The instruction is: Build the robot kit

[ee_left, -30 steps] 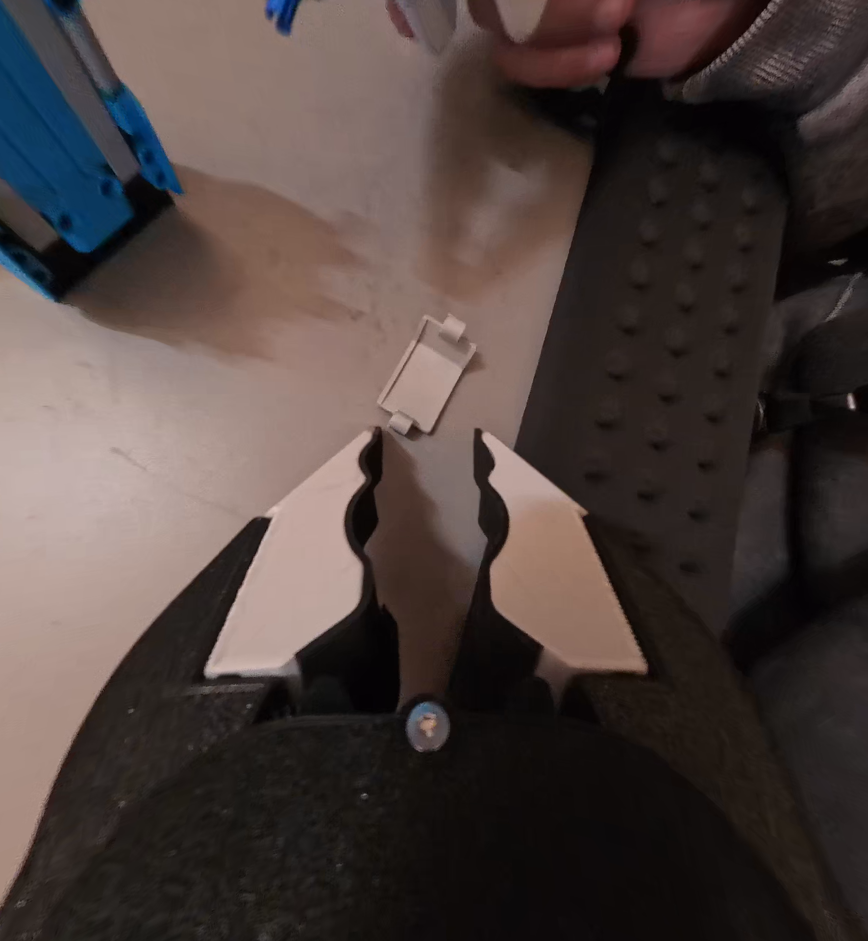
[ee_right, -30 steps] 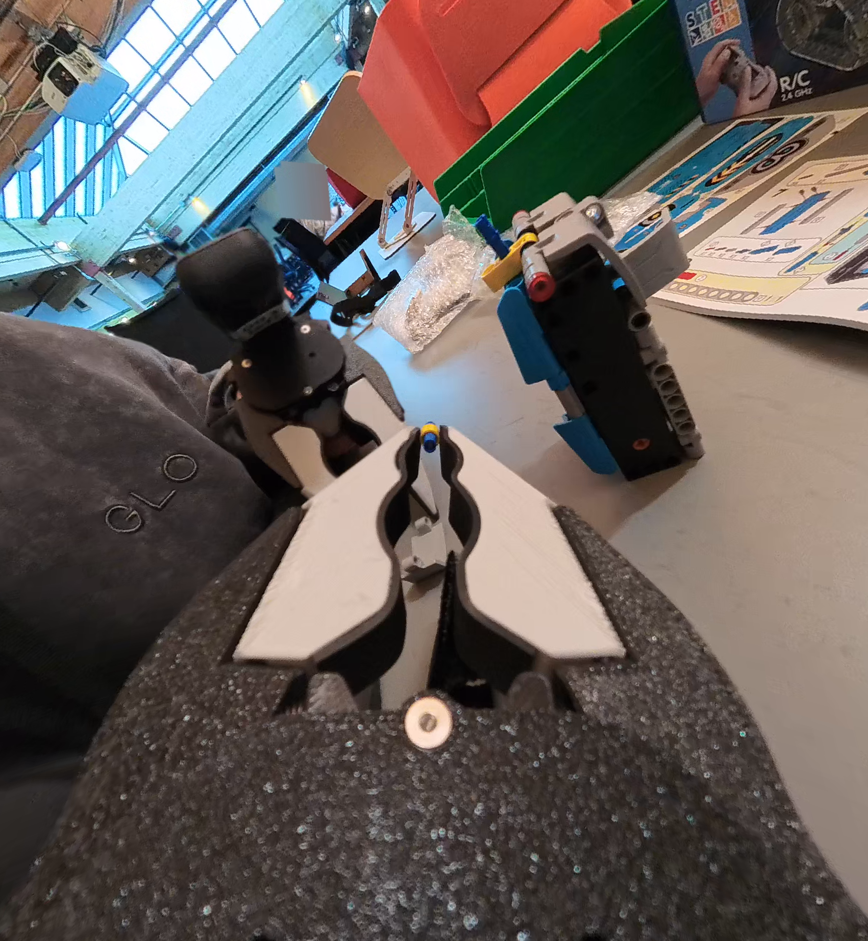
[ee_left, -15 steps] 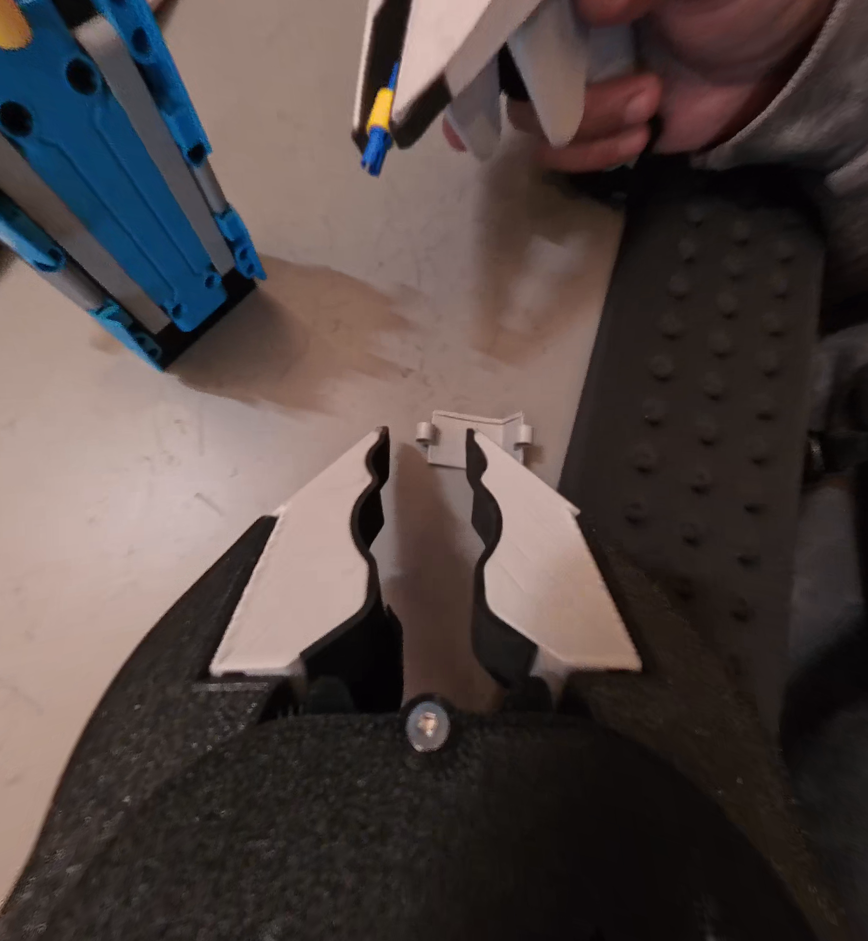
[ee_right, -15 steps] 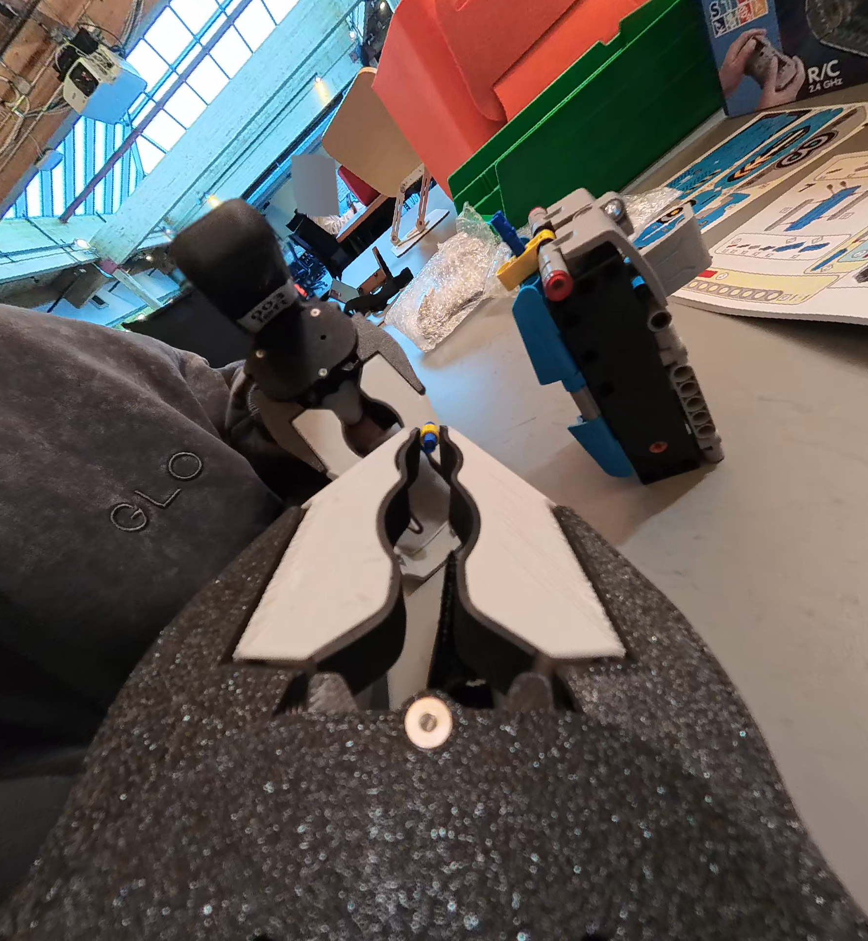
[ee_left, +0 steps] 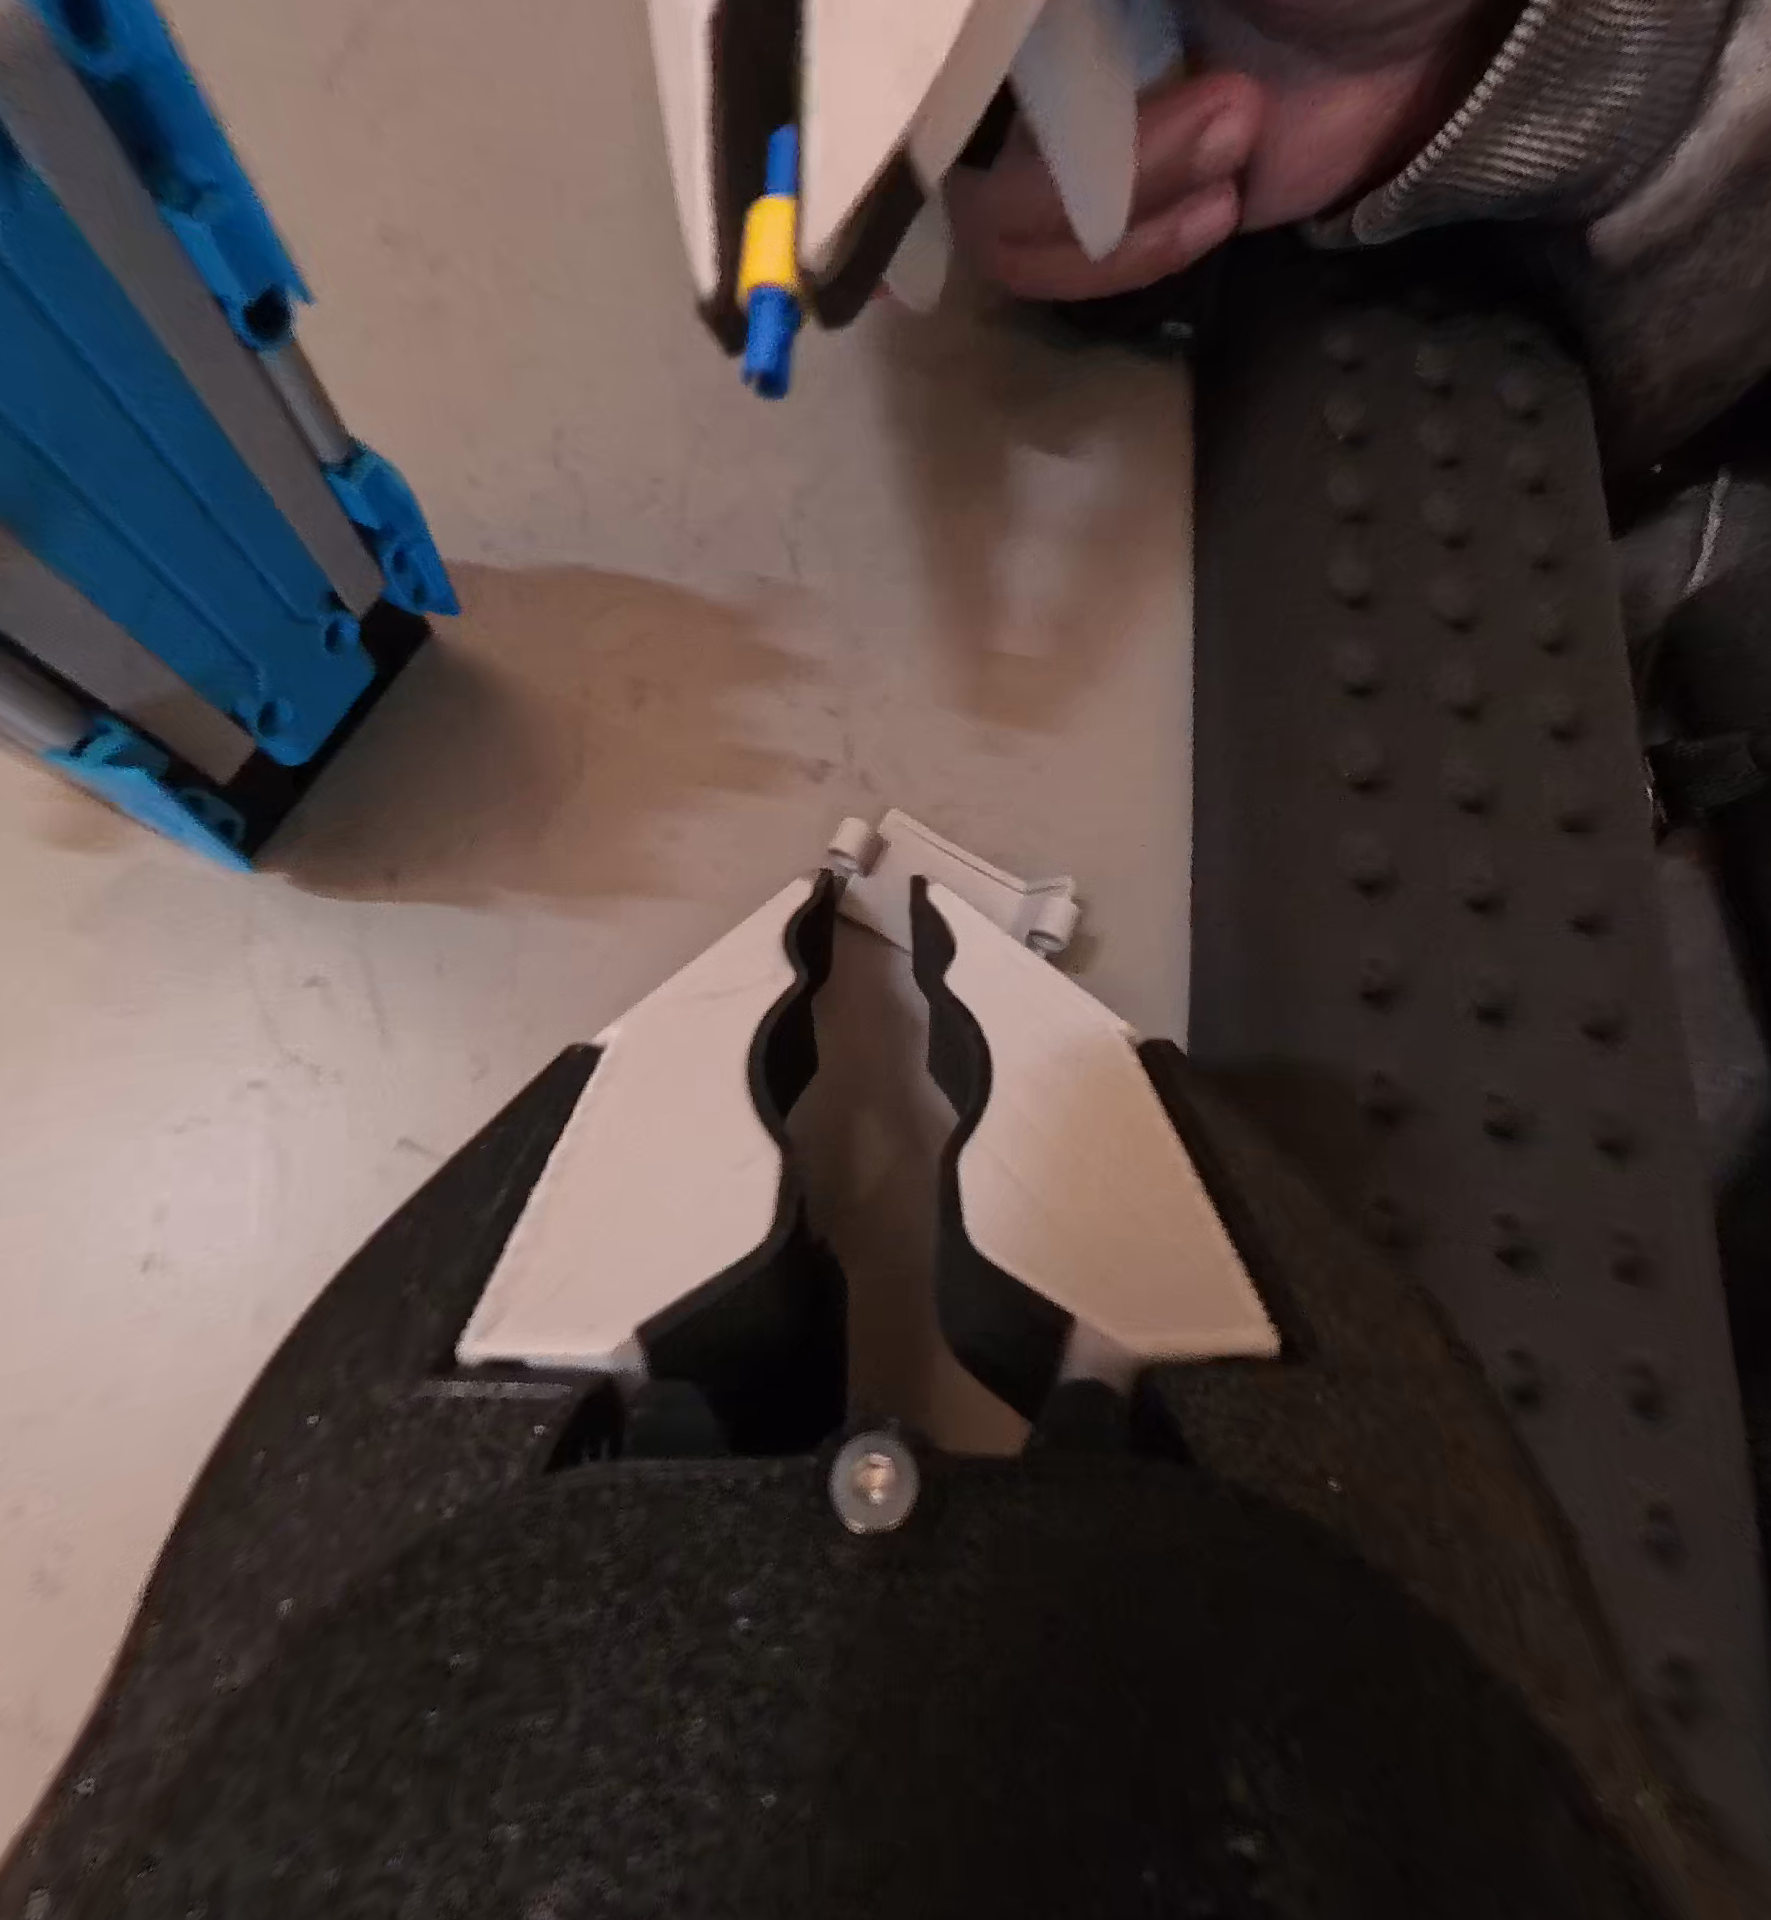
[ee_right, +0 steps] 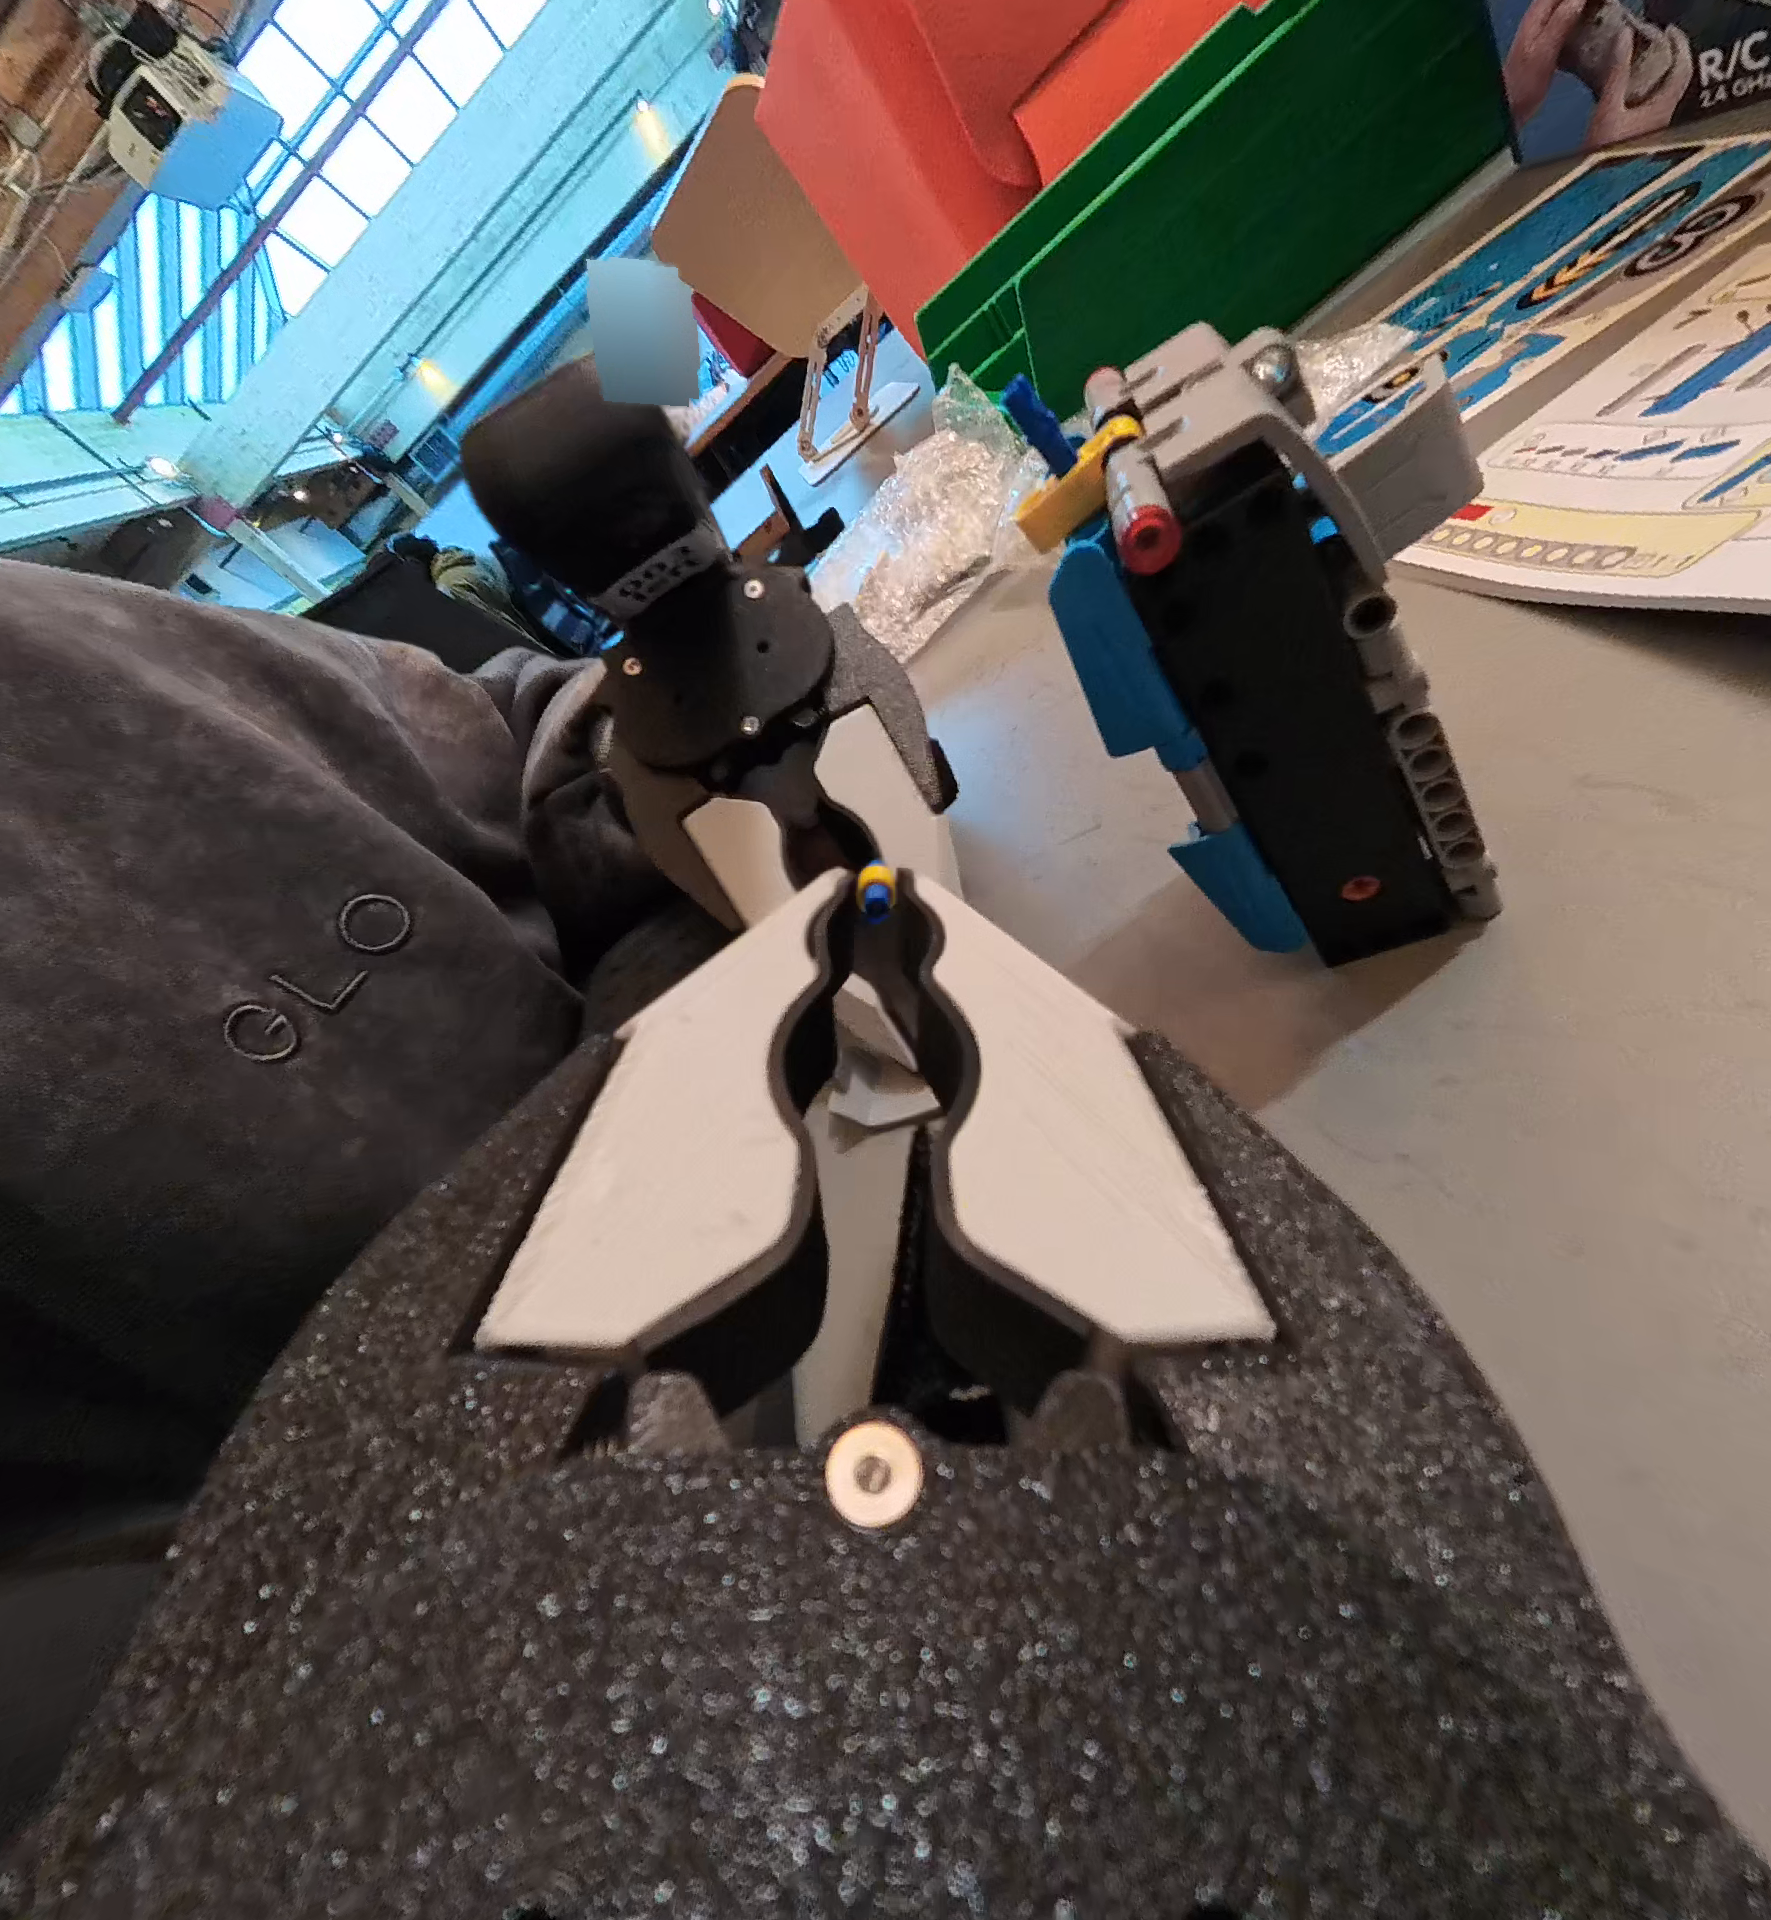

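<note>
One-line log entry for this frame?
left gripper: open, over grey clip part | right gripper: shut on blue-yellow pin | blue-black model: on table

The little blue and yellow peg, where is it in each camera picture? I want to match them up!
Left wrist view: the blue and yellow peg is near the top middle, pinched between the fingers of the right gripper, pointing down toward the table.
Right wrist view: the same peg sits at picture centre, at this gripper's own fingertips.
Shared landmark: the blue and black brick model, far left there, right of centre here.
</note>
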`<state>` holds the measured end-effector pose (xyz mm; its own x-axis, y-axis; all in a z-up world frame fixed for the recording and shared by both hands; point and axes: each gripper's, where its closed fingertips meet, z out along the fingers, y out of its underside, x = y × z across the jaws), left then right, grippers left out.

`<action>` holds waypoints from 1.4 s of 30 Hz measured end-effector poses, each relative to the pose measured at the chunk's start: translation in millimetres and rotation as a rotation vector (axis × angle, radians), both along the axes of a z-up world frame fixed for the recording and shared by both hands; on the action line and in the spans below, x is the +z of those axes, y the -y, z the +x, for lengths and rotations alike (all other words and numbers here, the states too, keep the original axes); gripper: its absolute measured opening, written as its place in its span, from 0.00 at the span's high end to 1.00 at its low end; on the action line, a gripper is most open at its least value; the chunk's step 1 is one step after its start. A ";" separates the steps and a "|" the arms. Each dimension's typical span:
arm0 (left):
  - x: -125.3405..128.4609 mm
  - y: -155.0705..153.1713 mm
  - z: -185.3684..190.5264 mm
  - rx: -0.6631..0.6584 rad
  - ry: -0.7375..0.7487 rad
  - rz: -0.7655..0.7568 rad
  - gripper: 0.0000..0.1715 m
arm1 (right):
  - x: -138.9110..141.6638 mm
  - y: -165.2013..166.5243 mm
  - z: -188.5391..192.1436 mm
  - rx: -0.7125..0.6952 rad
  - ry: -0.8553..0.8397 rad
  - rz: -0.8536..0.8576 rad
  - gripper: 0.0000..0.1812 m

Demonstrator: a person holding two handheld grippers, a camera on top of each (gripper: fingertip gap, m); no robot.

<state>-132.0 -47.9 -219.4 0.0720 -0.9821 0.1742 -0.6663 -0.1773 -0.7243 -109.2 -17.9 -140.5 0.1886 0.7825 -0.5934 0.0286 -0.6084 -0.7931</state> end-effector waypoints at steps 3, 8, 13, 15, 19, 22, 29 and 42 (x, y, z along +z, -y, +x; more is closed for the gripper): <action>3.7 -3.0 1.7 -0.029 0.012 0.078 0.82 | -2.3 0.3 -1.3 0.006 0.010 -0.007 0.96; 12.6 -4.9 0.9 -0.161 0.024 0.154 0.81 | -2.8 0.8 -2.2 0.014 0.007 -0.016 0.96; 6.4 -1.9 1.8 -0.284 0.017 0.058 0.82 | -2.0 1.3 -1.9 0.015 0.002 -0.014 0.96; 4.7 -4.3 5.4 -0.294 0.028 0.041 0.82 | -1.8 1.5 -2.0 0.018 -0.001 -0.018 0.96; -0.6 -3.1 7.8 -0.314 0.007 0.032 0.95 | -2.9 2.3 -3.0 0.024 0.006 -0.019 0.96; -0.9 -0.2 7.1 -0.331 0.010 0.056 0.96 | -9.7 -0.2 -2.3 0.008 0.050 -0.017 0.96; -0.8 -4.2 2.9 -0.267 0.012 0.082 0.96 | -73.1 13.4 -13.3 0.102 0.412 -0.125 0.96; 17.9 -15.0 5.0 -0.185 0.120 0.116 0.97 | -57.1 17.0 -21.9 0.122 0.356 0.002 0.96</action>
<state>-126.9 -32.9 -201.5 -0.1251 -0.9906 0.0556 -0.5875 0.0288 -0.8087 -131.0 -34.9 -197.6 0.2884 0.8129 -0.5061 0.3745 -0.5822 -0.7217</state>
